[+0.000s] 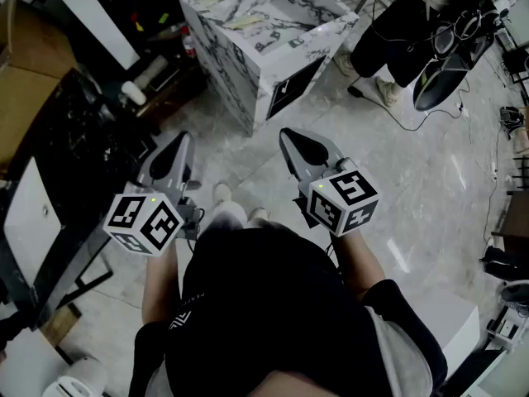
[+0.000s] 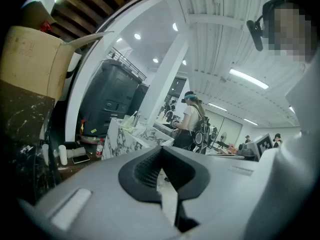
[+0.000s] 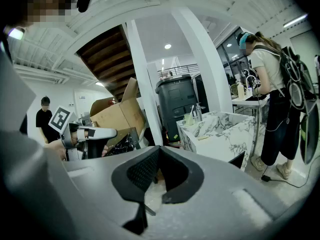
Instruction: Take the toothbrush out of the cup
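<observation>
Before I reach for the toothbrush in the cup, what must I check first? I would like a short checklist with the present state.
1. Left gripper empty: ok, jaws together on nothing.
2. Right gripper empty: ok, jaws together on nothing.
3. Jaws open for a grasp: not ok, both shut.
4. Toothbrush standing in cup on marble table: ok.
5. Cup close to the grippers: not ok, bare floor lies between.
6. Person beside the table out of the way: cannot tell.

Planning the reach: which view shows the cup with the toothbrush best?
Right gripper view: the cup stands on the marble counter, toothbrush sticking up. Left gripper view shows it smaller; head view, only a pale shape at the top.
</observation>
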A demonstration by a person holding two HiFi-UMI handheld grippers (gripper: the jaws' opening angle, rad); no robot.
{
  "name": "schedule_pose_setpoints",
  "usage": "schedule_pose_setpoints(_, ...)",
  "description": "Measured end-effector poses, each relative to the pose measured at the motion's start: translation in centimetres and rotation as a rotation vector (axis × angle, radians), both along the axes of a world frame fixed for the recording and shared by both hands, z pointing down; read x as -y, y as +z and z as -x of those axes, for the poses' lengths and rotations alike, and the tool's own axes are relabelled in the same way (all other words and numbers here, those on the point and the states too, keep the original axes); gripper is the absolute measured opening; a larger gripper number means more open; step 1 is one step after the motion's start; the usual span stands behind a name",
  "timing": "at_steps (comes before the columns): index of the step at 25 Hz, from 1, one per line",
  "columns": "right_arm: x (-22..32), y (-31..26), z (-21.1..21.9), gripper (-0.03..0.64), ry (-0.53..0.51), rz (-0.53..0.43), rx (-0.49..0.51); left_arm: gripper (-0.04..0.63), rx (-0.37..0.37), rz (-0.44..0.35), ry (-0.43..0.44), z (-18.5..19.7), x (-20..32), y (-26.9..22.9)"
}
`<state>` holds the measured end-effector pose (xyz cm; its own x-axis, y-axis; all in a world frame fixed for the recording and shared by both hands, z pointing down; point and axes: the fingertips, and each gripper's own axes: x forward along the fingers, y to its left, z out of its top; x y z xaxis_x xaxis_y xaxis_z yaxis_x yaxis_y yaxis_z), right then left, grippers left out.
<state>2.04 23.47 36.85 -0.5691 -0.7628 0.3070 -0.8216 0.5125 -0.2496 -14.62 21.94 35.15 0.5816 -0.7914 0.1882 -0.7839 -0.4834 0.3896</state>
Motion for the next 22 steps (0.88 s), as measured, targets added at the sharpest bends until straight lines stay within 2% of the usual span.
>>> schedule_pose_setpoints(7, 0.0, 0.3, 0.2, 0.002, -0.005, 0.008, 0.003, 0.009, -0.028, 0.018, 0.013, -0.7, -0.9, -0.1)
schedule_pose_setpoints(11, -0.1, 0.4, -0.1, 0.003, 0.002, 0.012, 0.014, 0.015, 0.000, 0.013, 0.026, -1.3, -1.3, 0.0)
schedule_pose_setpoints(15, -0.3, 0.5, -0.4, 0.003, 0.006, 0.013, 0.025, 0.015, 0.022, 0.009, -0.001, -1.3, -1.4, 1.0)
schedule_pose_setpoints(22, -0.7, 1.6, -1.5, 0.003, 0.015, 0.043, 0.026, 0.015, 0.122, -0.003, -0.021, -1.7, -0.5, 2.0)
